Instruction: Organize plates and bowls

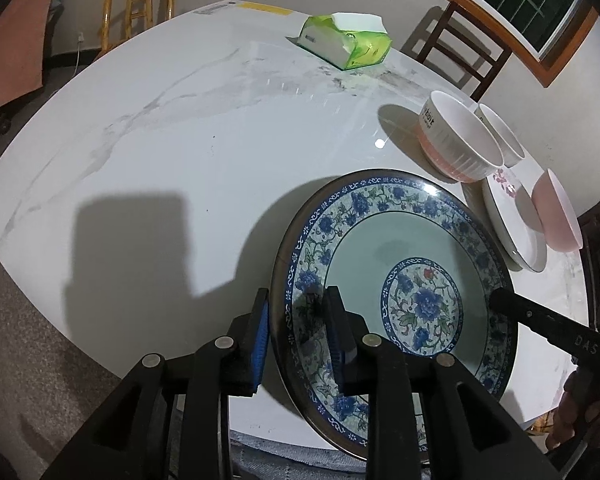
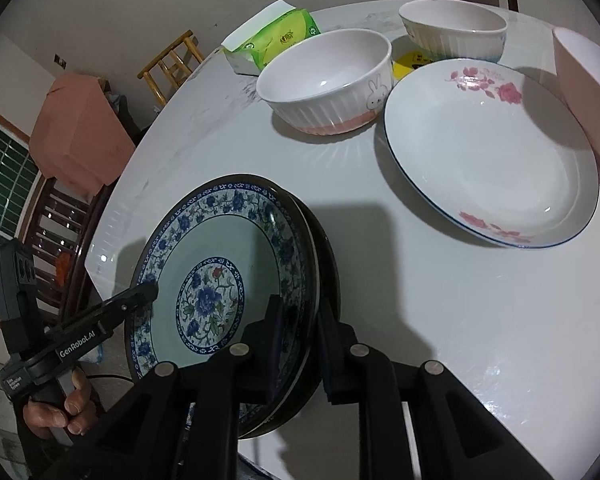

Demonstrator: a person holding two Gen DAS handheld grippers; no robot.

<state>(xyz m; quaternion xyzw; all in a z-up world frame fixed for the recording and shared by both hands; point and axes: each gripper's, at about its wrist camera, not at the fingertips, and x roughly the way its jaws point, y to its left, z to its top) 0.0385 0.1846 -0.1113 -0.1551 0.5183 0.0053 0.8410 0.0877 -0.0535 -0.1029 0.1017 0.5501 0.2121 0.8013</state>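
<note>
A round white bench (image 1: 180,128) with grey marble veining and a glossy top carries everything here. Nearest its edge lies the blue floral plate (image 2: 204,280), a wide, shallow dish with a pale green well, a flower medallion at the centre and a blue-and-white patterned band round the rim; a second dark-rimmed plate seems to sit stacked under it. The left gripper (image 1: 296,328) straddles one side of that rim, blue-padded jaws narrow with the edge between them, though a sliver of gap shows at the outer pad, so I cannot tell if they still press. The right gripper (image 2: 300,340) has its jaws closed narrowly on the opposite rim, one inside the dish and one outside. Farther in sits a white plate (image 2: 488,152) with pink roses and a thin blue edge, empty. Beside it stands a ribbed white bowl (image 2: 328,84) with a pink base and a little rabbit drawn on it, empty as well; a second ribbed bowl (image 2: 452,28) is behind, and a pink bowl (image 2: 588,96) rests near the plate's far side. A green tissue pack (image 1: 348,42) lies well apart, towards the far edge.
</note>
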